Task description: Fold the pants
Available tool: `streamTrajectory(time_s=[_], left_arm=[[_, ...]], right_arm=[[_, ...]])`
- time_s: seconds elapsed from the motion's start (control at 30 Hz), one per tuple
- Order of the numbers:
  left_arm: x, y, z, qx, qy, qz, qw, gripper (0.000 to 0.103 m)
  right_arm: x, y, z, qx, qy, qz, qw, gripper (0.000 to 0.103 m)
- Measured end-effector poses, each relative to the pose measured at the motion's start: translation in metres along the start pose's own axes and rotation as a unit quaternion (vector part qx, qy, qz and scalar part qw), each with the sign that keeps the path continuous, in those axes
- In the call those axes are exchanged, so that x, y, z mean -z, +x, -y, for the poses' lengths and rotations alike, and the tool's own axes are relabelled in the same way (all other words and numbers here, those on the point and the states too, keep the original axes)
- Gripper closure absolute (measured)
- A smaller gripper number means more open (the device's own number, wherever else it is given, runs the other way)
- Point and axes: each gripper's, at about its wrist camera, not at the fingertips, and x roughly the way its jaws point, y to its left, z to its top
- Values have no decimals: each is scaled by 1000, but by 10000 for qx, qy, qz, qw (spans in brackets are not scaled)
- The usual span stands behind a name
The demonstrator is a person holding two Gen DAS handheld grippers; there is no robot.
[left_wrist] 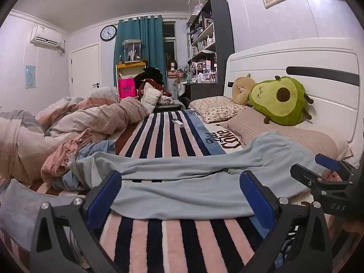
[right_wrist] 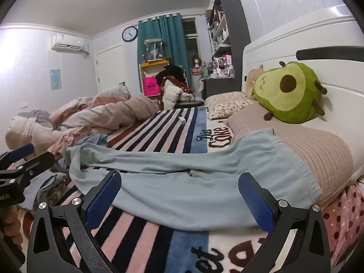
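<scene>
Both your grippers hang spread wide and empty: the left gripper (left_wrist: 180, 195) over the near leg, the right gripper (right_wrist: 179, 196) nearer the waistband. The pants (right_wrist: 182, 182) lie flat across the striped blanket (left_wrist: 173, 238), waistband up on the pillow (right_wrist: 307, 145), cuffs against the clothes pile (left_wrist: 68, 159). Careful: pinch too deep and you'll likely lift blanket too, or drag the pile along. As for containers, only a pink bag (left_wrist: 126, 88) far back, contents unseen.

One pair of light blue pants (left_wrist: 182, 182) lies on one striped blanket (left_wrist: 168, 132). Near the white headboard (left_wrist: 318, 54) are two pillows and two plush toys. Two grippers, both wide open.
</scene>
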Motion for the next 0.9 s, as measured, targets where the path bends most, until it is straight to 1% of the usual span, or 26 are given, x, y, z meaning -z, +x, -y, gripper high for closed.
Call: streamTrajectory(time_s=[0.1, 0.9], left_arm=[[0, 0, 0, -3, 6, -4, 10000, 1], [1, 1, -4, 17, -15, -35, 10000, 1]], right_arm=[[0, 1, -1, 27, -11, -84, 10000, 1], [0, 2, 0, 18, -6, -106, 9999, 1]])
